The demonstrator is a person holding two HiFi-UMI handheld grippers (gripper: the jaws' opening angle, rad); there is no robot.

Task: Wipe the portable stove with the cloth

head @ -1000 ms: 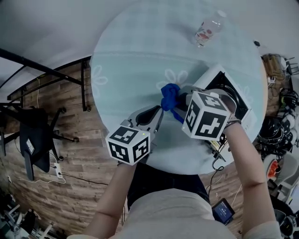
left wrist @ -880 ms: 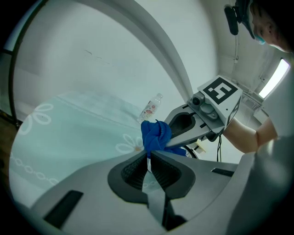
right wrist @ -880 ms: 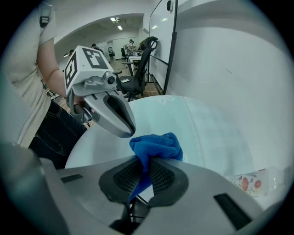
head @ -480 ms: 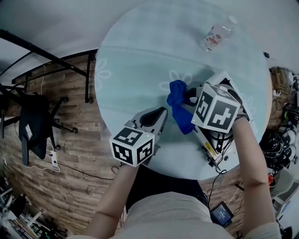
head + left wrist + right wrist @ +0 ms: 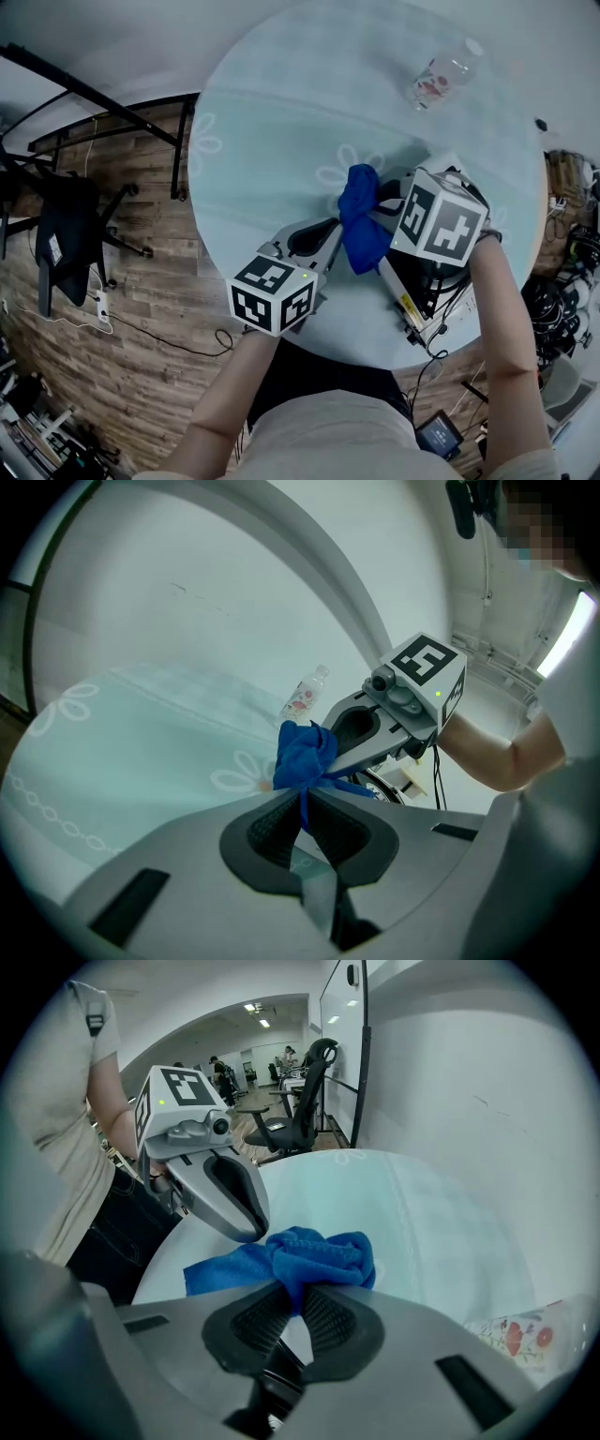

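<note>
The blue cloth hangs bunched over the round pale-green table, just left of the white portable stove. My right gripper reaches in from the stove side and is shut on the cloth's bunched upper part. From the near side, my left gripper has its jaws shut on a thin lower strip of the cloth. In the left gripper view the right gripper sits straight ahead. The stove's black burner is mostly hidden under the right gripper's marker cube.
A clear plastic bottle lies on the table's far side. An office chair and a black frame stand on the wooden floor at left. Cables and gear crowd the right, past the table's edge.
The cloth has come off the stove's corner and hangs longer. My left gripper has moved in to the cloth's lower end. The right gripper has shifted a little with the cloth.
</note>
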